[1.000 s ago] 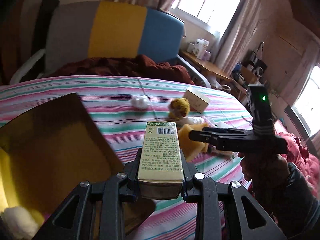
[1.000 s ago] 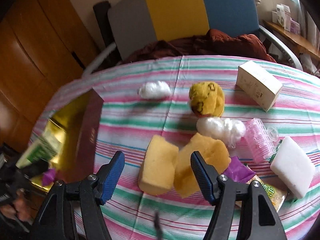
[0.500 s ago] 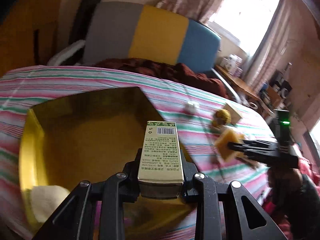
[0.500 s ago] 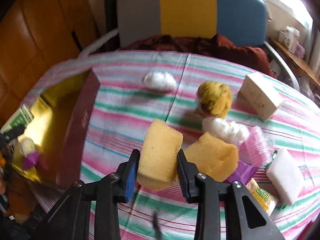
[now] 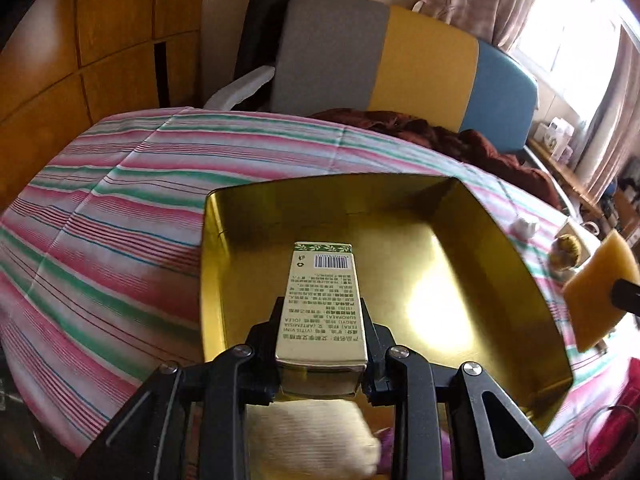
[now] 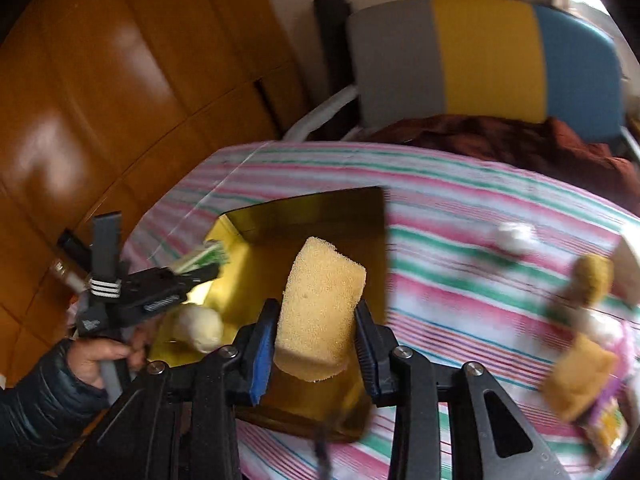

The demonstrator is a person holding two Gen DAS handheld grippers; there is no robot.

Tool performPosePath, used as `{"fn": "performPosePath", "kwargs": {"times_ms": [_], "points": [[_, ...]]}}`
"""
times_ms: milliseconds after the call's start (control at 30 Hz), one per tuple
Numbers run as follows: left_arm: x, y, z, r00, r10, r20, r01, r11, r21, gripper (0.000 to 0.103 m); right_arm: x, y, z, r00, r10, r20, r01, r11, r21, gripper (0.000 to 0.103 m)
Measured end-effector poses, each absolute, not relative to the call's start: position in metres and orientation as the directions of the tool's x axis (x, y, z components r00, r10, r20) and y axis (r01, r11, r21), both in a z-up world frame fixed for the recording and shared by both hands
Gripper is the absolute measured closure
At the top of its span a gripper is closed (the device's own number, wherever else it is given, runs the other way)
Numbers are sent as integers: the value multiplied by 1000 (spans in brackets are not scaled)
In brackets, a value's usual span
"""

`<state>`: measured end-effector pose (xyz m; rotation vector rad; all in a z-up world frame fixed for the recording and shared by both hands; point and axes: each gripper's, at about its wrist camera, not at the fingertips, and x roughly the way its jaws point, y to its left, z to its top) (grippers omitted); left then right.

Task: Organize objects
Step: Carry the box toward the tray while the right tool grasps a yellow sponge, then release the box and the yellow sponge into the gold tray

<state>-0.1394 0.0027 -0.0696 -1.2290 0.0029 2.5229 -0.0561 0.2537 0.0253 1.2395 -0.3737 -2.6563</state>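
Observation:
My left gripper point(image 5: 322, 336) is shut on a slim pale-green carton point(image 5: 322, 304) with a barcode, held over the open gold-lined box point(image 5: 500, 220). In the right wrist view the same left gripper point(image 6: 200, 270) shows at the box's left side with the carton's green end point(image 6: 204, 258) sticking out. My right gripper point(image 6: 316, 334) is shut on a yellow sponge point(image 6: 320, 304), which hangs above the gold box point(image 6: 256, 256). That sponge point(image 5: 600, 292) enters the left wrist view at the far right. A white cotton ball point(image 6: 200, 328) lies inside the box.
On the striped tablecloth point(image 5: 100, 240) to the right lie another yellow sponge point(image 6: 580, 376), a yellow plush ball point(image 6: 592, 280), a white cotton puff point(image 6: 516, 236) and a pale carton edge point(image 6: 628, 260). A grey-yellow-blue chair point(image 5: 400, 60) stands behind; wooden cabinets point(image 6: 100, 100) are at left.
My right gripper closed on the yellow sponge, lifted it and carried it left over the gold box. My left gripper swung left with the carton until the box filled its view.

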Motion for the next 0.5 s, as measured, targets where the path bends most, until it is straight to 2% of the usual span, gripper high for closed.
{"fn": "performPosePath", "kwargs": {"times_ms": [200, 500], "points": [[-147, -4, -86, -548, 289, -785, -289, -946, -146, 73, -94, 206, -2, -545, -350, -762, 105, -930, 352, 67], [-153, -1, -93, -497, 265, -826, -287, -949, -131, 73, -113, 172, -35, -461, -369, -807, 105, -926, 363, 67]]}}
